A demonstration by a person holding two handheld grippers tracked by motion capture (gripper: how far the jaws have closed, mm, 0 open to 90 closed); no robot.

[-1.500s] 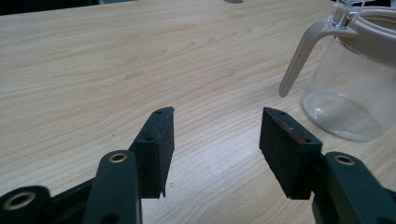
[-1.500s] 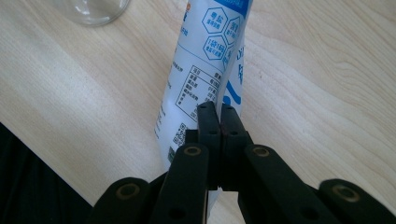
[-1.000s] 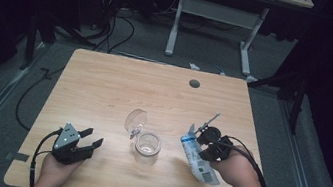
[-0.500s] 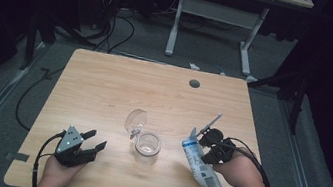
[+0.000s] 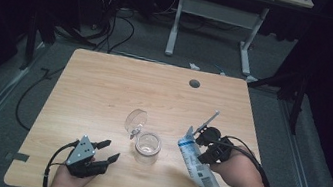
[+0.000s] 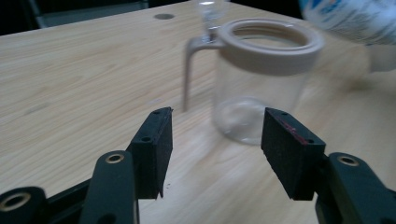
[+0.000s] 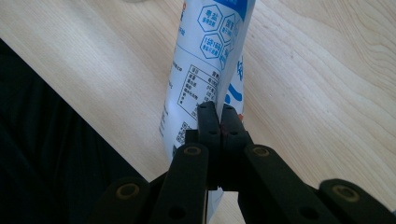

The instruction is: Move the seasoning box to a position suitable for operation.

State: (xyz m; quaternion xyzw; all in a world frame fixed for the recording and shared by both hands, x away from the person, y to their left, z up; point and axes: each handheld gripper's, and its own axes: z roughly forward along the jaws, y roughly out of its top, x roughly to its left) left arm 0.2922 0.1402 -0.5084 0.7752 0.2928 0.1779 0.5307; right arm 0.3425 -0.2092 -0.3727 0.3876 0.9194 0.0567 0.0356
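I have two tongs, one in each hand. On the table (image 5: 105, 84) I count one clear jar (image 5: 148, 147) and one blue and white packet (image 5: 198, 163).

My right tongs (image 5: 205, 139) are pinched tight on the packet's edge (image 7: 205, 70). The packet is long and thin. It hangs just to the right of the jar. Its long side slants, with the top end leaning toward the jar and the bottom end pointing back at me.

My left tongs (image 5: 107, 151) are wide apart and hold nothing. They point at the jar (image 6: 259, 79), which stands up straight near the front of the table. Its round lid (image 5: 136, 120) is flipped up behind it.
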